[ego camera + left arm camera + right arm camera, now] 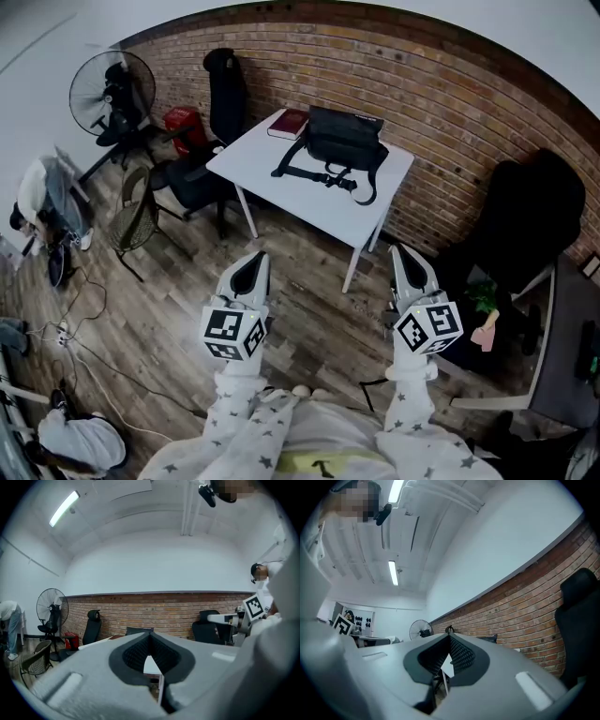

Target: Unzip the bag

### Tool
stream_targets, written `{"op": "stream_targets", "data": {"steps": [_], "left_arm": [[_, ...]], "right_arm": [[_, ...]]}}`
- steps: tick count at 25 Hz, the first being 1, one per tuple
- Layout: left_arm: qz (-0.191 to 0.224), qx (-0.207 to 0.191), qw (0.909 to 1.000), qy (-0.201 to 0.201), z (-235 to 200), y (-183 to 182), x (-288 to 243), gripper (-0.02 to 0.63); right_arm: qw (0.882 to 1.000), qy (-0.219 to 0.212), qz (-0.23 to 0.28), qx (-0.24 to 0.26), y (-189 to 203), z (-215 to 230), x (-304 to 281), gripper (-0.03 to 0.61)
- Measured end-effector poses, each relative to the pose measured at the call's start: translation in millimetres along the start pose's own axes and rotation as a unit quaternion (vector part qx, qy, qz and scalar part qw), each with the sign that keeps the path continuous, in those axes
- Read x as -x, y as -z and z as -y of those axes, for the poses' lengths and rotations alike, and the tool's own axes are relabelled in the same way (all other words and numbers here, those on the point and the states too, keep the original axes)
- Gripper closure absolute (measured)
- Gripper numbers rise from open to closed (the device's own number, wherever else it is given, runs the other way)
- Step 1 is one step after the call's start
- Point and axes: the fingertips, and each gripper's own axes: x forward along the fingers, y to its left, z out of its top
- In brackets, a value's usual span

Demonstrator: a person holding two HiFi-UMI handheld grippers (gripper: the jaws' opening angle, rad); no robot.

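Plainly, the bag (342, 141) is well apart from both of our claws. It sits on the far half of the white surface (281, 192), close to the brick wall, while we hold the claws over the wooden floor (309, 309) on the near side. The left claw (251, 267) has its jaws pressed together with nothing between them, and the right claw (405, 261) is likewise closed and empty. The bag lies ahead of us and between the two, its long axis running left to right along the far edge, with its strap (298, 169) trailing toward us over the surface. A red book (288, 123) lies just beside its left end. We judge the right claw slightly nearer, so the coming move calls for a long forward reach to the bag's top, where we expect the zip, too small to make out from here.
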Motion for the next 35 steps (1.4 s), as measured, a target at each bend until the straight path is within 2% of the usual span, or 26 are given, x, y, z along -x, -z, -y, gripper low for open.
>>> {"op": "stream_targets", "data": {"steps": [9,17,27,35], "left_arm": [[-0.005,0.004,1.0,0.002,22,7,-8,0.615],[-0.01,0.005,0.9997,-0.02,18,8,-17,0.615],[-0.019,0.011,0.9991,-0.038,-13,15,-45,0.614],[-0.022,0.018,0.9993,-0.023,-60,23,-109,0.615]], "right_arm": [[1.0,-0.007,0.002,-0.008,4,18,7,0.583],[1.0,-0.014,-0.008,-0.005,9,25,0,0.583],[1.0,0.001,-0.01,-0.014,22,48,-32,0.582],[1.0,0.017,-0.01,-0.016,37,70,-102,0.583]]}}
